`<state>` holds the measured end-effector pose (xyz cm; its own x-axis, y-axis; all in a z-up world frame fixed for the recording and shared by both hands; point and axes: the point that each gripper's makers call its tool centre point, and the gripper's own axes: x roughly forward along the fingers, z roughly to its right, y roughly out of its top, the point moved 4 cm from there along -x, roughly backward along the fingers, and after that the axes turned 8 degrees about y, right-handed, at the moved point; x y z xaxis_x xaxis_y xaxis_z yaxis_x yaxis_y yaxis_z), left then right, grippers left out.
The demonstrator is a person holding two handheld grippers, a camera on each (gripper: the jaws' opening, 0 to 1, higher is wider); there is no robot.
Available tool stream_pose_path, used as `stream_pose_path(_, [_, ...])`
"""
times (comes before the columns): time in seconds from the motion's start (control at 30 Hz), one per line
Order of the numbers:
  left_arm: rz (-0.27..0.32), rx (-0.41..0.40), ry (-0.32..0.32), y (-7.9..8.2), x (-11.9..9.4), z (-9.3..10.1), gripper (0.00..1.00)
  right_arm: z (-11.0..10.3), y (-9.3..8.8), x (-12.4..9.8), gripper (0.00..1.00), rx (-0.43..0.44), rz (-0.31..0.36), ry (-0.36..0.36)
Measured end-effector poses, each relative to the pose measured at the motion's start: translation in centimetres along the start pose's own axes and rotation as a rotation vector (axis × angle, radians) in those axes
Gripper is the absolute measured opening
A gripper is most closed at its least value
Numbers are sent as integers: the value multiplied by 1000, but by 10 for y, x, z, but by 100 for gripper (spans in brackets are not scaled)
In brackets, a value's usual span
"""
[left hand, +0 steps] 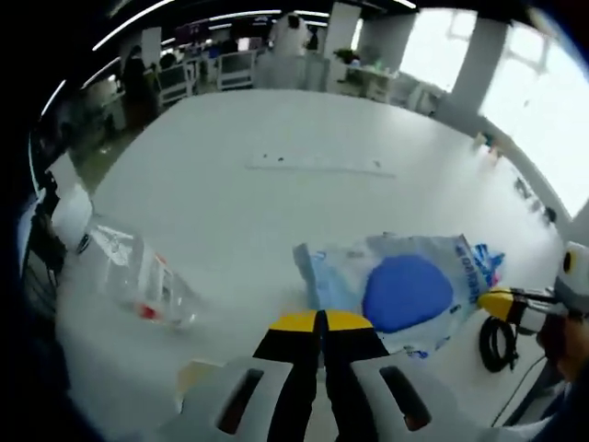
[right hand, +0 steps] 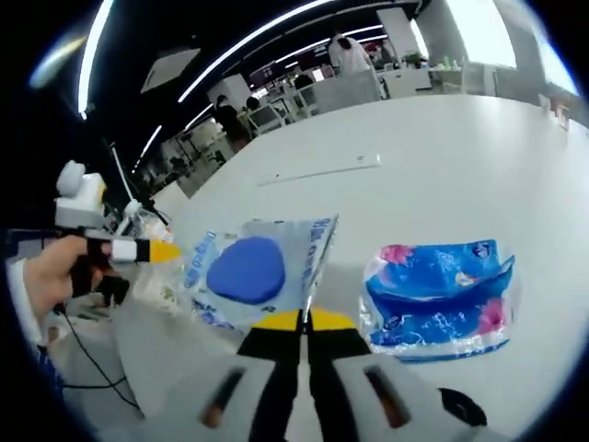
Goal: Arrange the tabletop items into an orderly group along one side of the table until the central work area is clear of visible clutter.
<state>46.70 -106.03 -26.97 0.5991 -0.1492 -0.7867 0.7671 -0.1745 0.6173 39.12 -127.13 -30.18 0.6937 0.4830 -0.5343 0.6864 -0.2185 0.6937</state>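
A clear plastic bag [left hand: 433,267] printed in blue, with a round blue disc [left hand: 405,293] inside, lies on the white table [left hand: 304,120]. My left gripper [left hand: 322,320] is shut, its yellow tips meeting on the bag's near left edge. My right gripper [left hand: 504,304] comes in from the right with its tip at the bag's far edge. In the right gripper view my right gripper [right hand: 304,320] is shut on the raised edge of the bag [right hand: 304,244]. The left gripper [right hand: 156,250], held by a hand, touches its opposite side. A blue tissue packet [right hand: 440,296] lies to the right.
A clear plastic bottle [left hand: 138,281] lies on its side at the left. A black cable [left hand: 497,343] coils at the right table edge. A thin white strip [left hand: 317,166] lies further back on the table [right hand: 460,166]. Desks, chairs and people stand beyond.
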Motion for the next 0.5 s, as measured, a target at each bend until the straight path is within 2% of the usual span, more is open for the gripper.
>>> stream_pose_path(0.07, [-1, -4, -3, 0, 3, 3, 0, 3, -8, 2, 0, -5, -44, -20])
stream_pose_path(0.13, [-2, -2, 2, -1, 10, 1, 0, 3, -8, 5, 0, 1, -18, -11])
stream_pose_path(0.2, [-8, -2, 0, -4, 12, 2, 0, 7, -13, 9, 0, -5, -40, -32])
stream_pose_path(0.5, [-9, 0, 9, -12, 21, -1, 0, 9, -15, 9, 0, 13, -40, -69])
